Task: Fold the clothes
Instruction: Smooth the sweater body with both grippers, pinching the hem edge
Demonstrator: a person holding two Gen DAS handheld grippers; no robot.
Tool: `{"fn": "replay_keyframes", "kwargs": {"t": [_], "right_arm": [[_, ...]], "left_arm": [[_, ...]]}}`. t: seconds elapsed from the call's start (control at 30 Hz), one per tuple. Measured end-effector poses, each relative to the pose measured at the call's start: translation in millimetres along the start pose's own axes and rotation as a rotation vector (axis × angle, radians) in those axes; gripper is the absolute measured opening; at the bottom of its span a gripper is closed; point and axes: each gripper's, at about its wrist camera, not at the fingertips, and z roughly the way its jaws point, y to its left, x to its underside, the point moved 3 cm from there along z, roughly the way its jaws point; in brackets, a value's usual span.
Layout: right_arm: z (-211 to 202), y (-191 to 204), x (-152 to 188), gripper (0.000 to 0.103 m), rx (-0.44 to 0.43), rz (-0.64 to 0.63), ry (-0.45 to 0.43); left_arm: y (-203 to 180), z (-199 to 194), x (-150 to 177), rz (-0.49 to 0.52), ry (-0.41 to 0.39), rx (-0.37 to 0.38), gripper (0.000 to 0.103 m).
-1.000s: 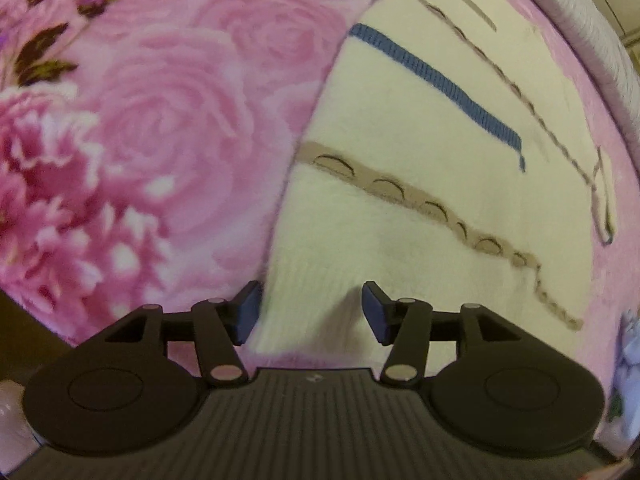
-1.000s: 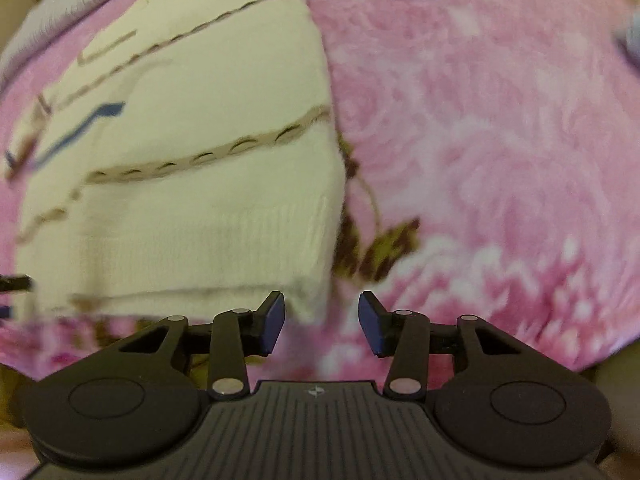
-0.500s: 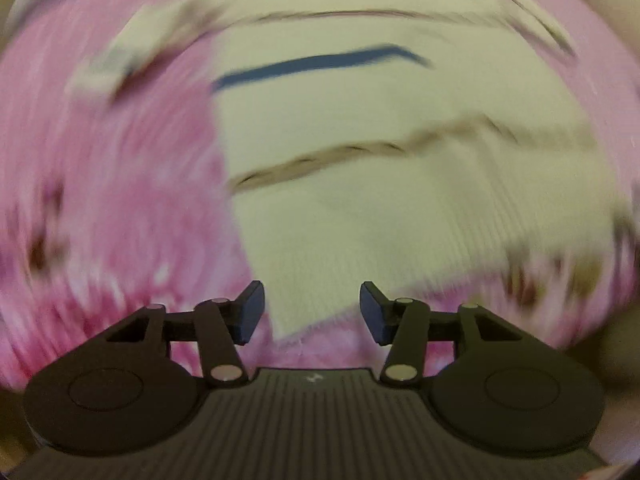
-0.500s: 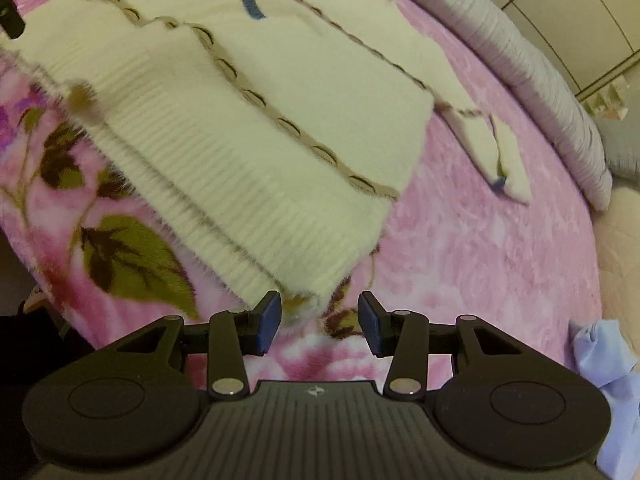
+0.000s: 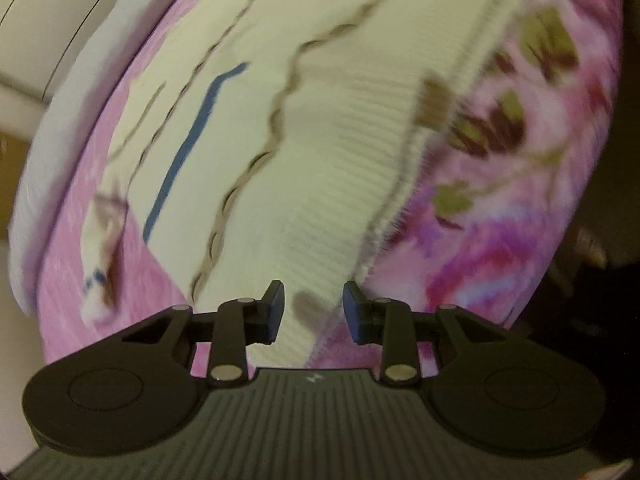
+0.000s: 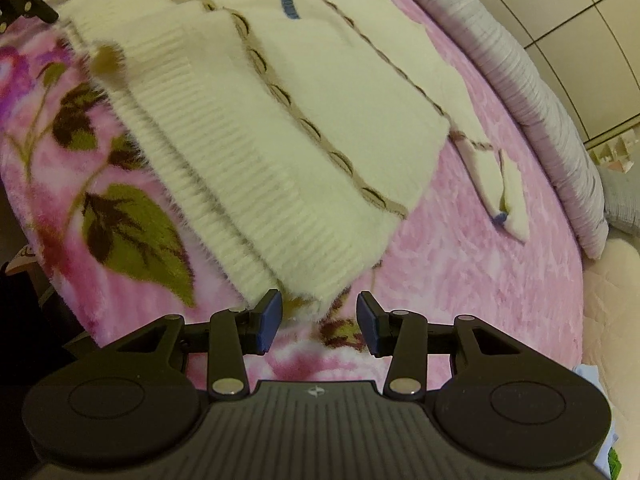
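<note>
**Both grippers at the ribbed hem of a cream sweater on the bed**

Left wrist view: The cream sweater lay flat on the pink flowered blanket of the bed. Its long axis ran from the ribbed hem near the camera up and away toward the top of the picture, and the blue stripe and brown wavy trim ran the same way. The left gripper sat over one corner of the hem. Its jaws were closing with the corner of the hem between them, but the pads did not yet press on the knit. The picture was blurred.

Right wrist view: The sweater lay folded, with its ribbed hem along the near-left side and its body stretching toward the far right, where a narrow cream end pointed at a grey pillow. The right gripper stood just in front of the nearest hem corner. Its jaws were apart, and the fuzzy corner reached down to the gap without being pinched. The blanket lay beneath. The left gripper's dark tip showed at the far hem corner, top left.
</note>
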Motion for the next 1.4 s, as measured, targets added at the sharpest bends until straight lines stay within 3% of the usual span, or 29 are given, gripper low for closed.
{"fn": "replay_keyframes", "kwargs": {"t": [0.23, 0.47, 0.5, 0.53, 0.63, 0.67, 0.7, 0.73, 0.8, 0.9, 1.03, 1.2, 1.27, 1.37, 1.4], "right_arm": [[-0.4, 4.1, -2.0, 0.048, 0.022, -0.046, -0.016], [0.4, 4.4, -0.7, 0.049, 0.029, -0.072, -0.025], [1.0, 4.6, -1.2, 0.049, 0.031, -0.079, -0.028], [1.5, 4.7, -1.7, 0.048, 0.034, -0.086, -0.032], [0.8, 4.5, -3.0, 0.037, 0.063, -0.120, -0.061], [0.5, 4.2, -2.7, 0.030, 0.068, -0.130, -0.065], [0.0, 3.6, -2.3, 0.013, 0.073, -0.138, -0.071], [-1.5, 1.7, -1.5, 0.005, 0.068, -0.133, -0.079], [-8.2, -5.2, 0.2, 0.002, 0.062, -0.103, -0.112], [-29.1, -21.6, 4.3, 0.001, 0.069, -0.040, -0.176], [-57.0, -30.9, 16.4, 0.001, 0.088, -0.024, -0.241], [-30.6, -3.7, 35.6, 0.000, 0.003, -0.093, -0.112], [-15.4, 8.4, 41.8, 0.005, -0.028, -0.118, -0.046], [-18.7, -11.5, 34.8, 0.013, -0.123, 0.026, 0.000], [-20.0, -21.1, 34.2, 0.027, -0.174, 0.104, 0.016]], "left_arm": [[-24.6, -0.8, 6.9, 0.250, -0.035, -0.078, 0.028], [-32.9, 5.4, 14.1, 0.349, -0.052, -0.113, 0.028], [-30.7, 5.7, 14.2, 0.332, -0.049, -0.103, 0.024], [-27.5, 5.7, 14.1, 0.303, -0.043, -0.087, 0.013], [-19.1, 4.3, 16.9, 0.237, -0.033, -0.084, 0.008], [-15.8, 3.4, 18.6, 0.215, -0.030, -0.087, 0.007], [-11.2, 2.2, 19.7, 0.189, -0.029, -0.089, 0.004], [-6.0, 0.8, 20.6, 0.161, -0.028, -0.092, 0.003], [7.8, -5.3, 22.2, 0.099, -0.033, -0.097, 0.002], [30.7, -25.0, 22.5, 0.015, -0.068, -0.119, 0.002], [27.8, -47.0, 42.2, 0.051, -0.093, -0.128, 0.001], [-14.5, -17.5, 60.8, 0.168, 0.003, -0.028, 0.000], [-21.2, -16.7, 63.0, 0.181, 0.006, -0.026, 0.000], [5.2, -25.3, 64.7, -0.048, 0.034, 0.066, 0.002], [18.3, -28.2, 66.7, -0.156, 0.048, 0.111, 0.005]]}}
